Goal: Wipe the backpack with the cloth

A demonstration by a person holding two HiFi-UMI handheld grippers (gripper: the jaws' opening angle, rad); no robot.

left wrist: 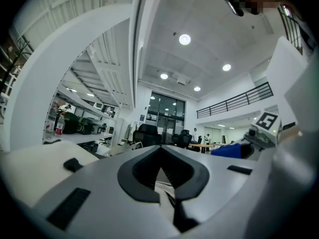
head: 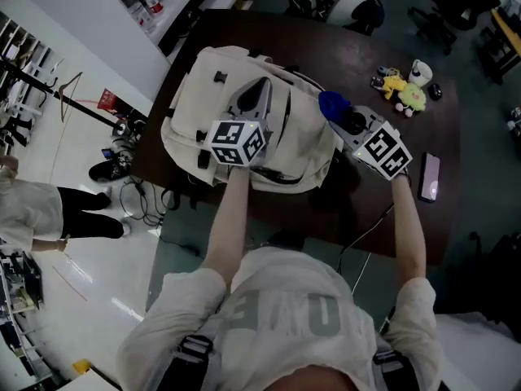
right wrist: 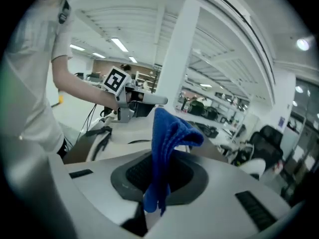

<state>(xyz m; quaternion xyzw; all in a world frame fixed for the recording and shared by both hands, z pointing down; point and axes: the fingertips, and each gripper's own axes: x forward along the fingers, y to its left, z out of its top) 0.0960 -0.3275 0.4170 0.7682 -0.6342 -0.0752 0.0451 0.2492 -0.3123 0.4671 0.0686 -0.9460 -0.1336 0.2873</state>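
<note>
A cream backpack [head: 212,80] with black straps lies on the dark brown table [head: 366,47]. My left gripper [head: 254,96] hovers over the middle of the backpack, jaws shut with nothing clearly held. In the left gripper view only a sliver of cream fabric and a dark strap [left wrist: 169,200] shows below the closed left gripper [left wrist: 160,176]. My right gripper [head: 342,119] is just off the backpack's right edge, shut on a blue cloth [head: 332,104]. In the right gripper view the blue cloth [right wrist: 167,133] stands up folded from the right gripper [right wrist: 154,193].
Small toys [head: 403,90] and a white cup sit at the table's far right, and a phone [head: 430,177] lies near its right edge. Another person [head: 32,210] stands on the floor to the left, with cables [head: 138,194] by the table's corner. Office chairs stand beyond the table.
</note>
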